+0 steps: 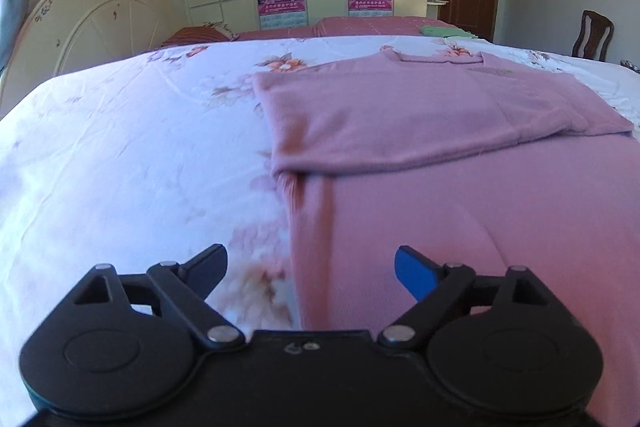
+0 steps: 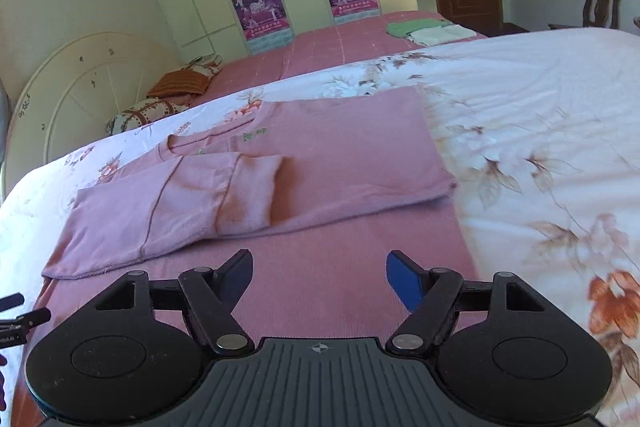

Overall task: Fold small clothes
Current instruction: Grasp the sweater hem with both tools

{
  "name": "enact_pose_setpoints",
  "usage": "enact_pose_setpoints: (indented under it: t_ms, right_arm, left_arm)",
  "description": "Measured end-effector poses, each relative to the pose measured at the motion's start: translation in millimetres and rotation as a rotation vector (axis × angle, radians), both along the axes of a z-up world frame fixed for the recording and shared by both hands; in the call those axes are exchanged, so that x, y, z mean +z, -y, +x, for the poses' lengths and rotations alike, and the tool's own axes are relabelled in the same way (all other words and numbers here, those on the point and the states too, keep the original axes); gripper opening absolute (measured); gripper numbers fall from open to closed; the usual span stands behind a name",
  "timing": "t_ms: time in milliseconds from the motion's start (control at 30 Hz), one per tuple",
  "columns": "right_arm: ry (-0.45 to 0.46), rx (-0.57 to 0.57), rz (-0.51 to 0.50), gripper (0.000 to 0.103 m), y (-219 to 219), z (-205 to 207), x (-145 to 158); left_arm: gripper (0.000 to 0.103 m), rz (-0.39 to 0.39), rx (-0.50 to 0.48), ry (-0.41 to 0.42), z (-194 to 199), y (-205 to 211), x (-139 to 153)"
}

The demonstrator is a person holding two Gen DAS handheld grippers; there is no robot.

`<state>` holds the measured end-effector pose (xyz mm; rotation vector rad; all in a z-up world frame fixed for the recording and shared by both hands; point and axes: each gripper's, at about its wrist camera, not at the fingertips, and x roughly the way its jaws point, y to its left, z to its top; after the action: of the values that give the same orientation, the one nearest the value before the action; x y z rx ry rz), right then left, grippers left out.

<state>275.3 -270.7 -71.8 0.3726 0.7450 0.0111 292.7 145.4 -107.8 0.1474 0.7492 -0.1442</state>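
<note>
A pink long-sleeved top (image 2: 320, 163) lies flat on the bed's floral quilt (image 2: 540, 131), folded partway: its upper half, collar toward the round cream headboard (image 2: 80, 83), is doubled over the lower half, and one sleeve (image 2: 168, 203) lies across the chest. The left claw (image 1: 310, 273) hangs released over the garment's left edge, where pink cloth meets quilt (image 1: 120, 147), with nothing between its fingers. The right claw (image 2: 320, 277) is likewise spread wide and empty, poised above the bare lower part of the top (image 1: 460, 131), near the foot edge of the bed. Beyond the quilt, on the pink bedspread (image 2: 340, 43), sits a small stack of folded green and white clothes (image 2: 424, 29). Pillows (image 2: 168, 95) rest by the headboard.
</note>
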Motion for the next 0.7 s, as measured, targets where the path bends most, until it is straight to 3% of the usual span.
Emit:
enact_pose_setpoints:
  t_ms: [133,233,367,500,633,700]
  right_arm:
    - [-0.01,-0.046,0.052,0.073,30,-47,5]
    - [-0.024,-0.067,0.093,0.063,52,-84,9]
    - [-0.037,-0.047,0.126,0.062,76,-132,11]
    - [-0.064,0.018,0.23,0.062,95,-169,1]
    - [-0.119,0.042,0.293,0.062,100,-195,-17]
    - [-0.105,0.03,0.359,0.062,102,-207,-24]
  left_arm:
    - [0.082,-0.025,0.061,-0.055,-57,-11,2]
    - [0.076,-0.091,0.099,-0.078,-95,-17,9]
    - [0.073,-0.195,0.162,-0.102,-133,-22,12]
    - [0.072,-0.272,0.223,-0.108,-161,-30,11]
    - [0.068,-0.406,0.249,-0.12,-181,-40,10]
    - [0.068,-0.486,0.258,-0.129,-189,-43,6]
